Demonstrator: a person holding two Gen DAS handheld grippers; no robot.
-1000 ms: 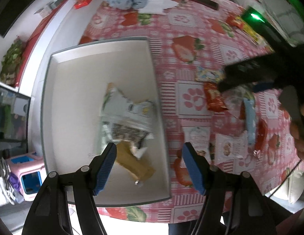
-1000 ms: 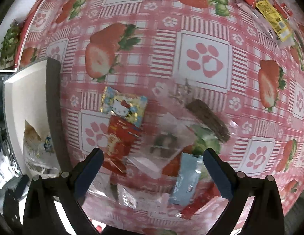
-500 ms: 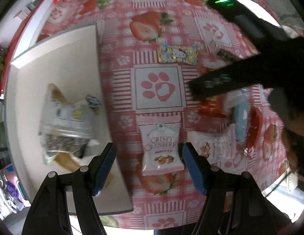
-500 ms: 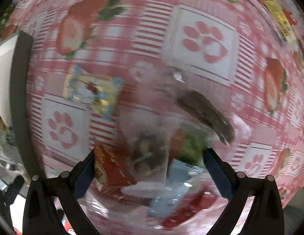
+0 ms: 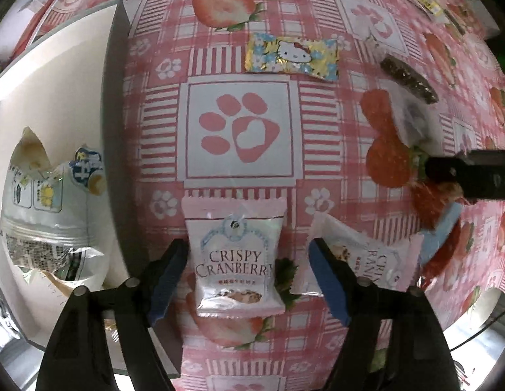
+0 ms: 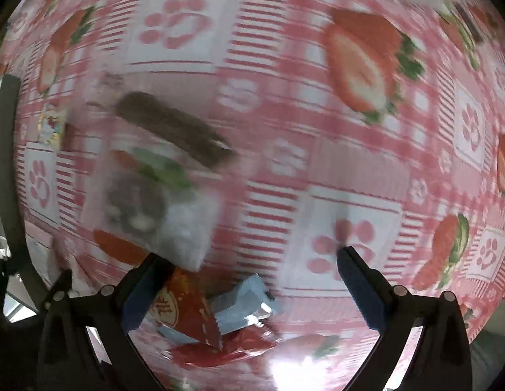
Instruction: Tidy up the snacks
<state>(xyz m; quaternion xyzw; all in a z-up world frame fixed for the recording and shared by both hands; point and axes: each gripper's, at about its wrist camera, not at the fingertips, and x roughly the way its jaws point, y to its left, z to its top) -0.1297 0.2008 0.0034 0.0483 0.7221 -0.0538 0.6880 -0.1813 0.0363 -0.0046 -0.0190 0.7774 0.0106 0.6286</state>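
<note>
A pink "Crispy Cranberry" packet [image 5: 236,260] lies flat on the strawberry tablecloth. My left gripper [image 5: 246,254] points straight down and straddles it. Its jaws are opening, and the blue pads [image 5: 321,260] stand clear of the packet. A second cranberry packet [image 5: 373,257] lies just to the right. The white box [image 5: 57,97] at the left holds several snack bags [image 5: 47,215]. My right gripper [image 6: 254,257] is open in a blurred view. A red packet [image 6: 184,306] and a light blue packet [image 6: 242,303] lie under it, near its left finger.
A Hello Kitty packet [image 5: 291,55] and a dark bar in clear wrap [image 5: 409,79] lie farther out on the cloth. A clear bag with dark contents [image 6: 145,208] sits beside the bar [image 6: 174,127]. The right gripper's black finger [image 5: 474,176] reaches in from the right edge.
My left gripper left the white box, moved right and came down over the cranberry packet, its jaws now wider. My right gripper shifted right, so the snack pile now sits at its left.
</note>
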